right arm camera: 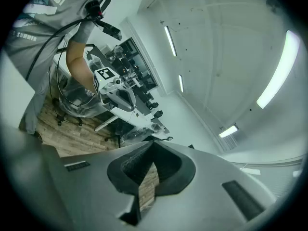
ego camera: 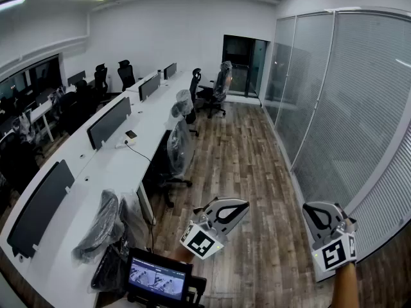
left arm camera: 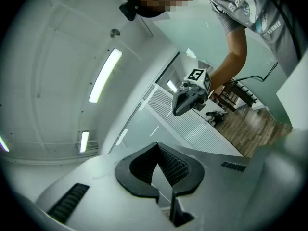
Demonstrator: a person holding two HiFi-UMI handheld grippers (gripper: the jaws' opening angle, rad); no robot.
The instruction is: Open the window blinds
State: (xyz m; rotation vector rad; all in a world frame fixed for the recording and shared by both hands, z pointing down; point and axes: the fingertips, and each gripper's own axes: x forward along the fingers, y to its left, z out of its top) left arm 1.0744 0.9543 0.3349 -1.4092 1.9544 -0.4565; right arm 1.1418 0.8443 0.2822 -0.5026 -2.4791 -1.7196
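Since the left gripper (ego camera: 239, 207) and right gripper (ego camera: 313, 212) both hang empty with fingers clenched, reaching for the blinds (ego camera: 359, 108) at 2 o'clock could just bump them.

We log the desk (ego camera: 96, 165) at left, chairs (ego camera: 180, 147) just beside it, blinds (ego camera: 359, 108) along the right, floor (ego camera: 250, 172) between.

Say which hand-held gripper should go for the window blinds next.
Right. In the head view the right hand-held gripper is close beside the slatted blinds on the right side, while the left hand-held gripper is over the wood floor, nearer the desk. Both are empty, so nearness likely decides.
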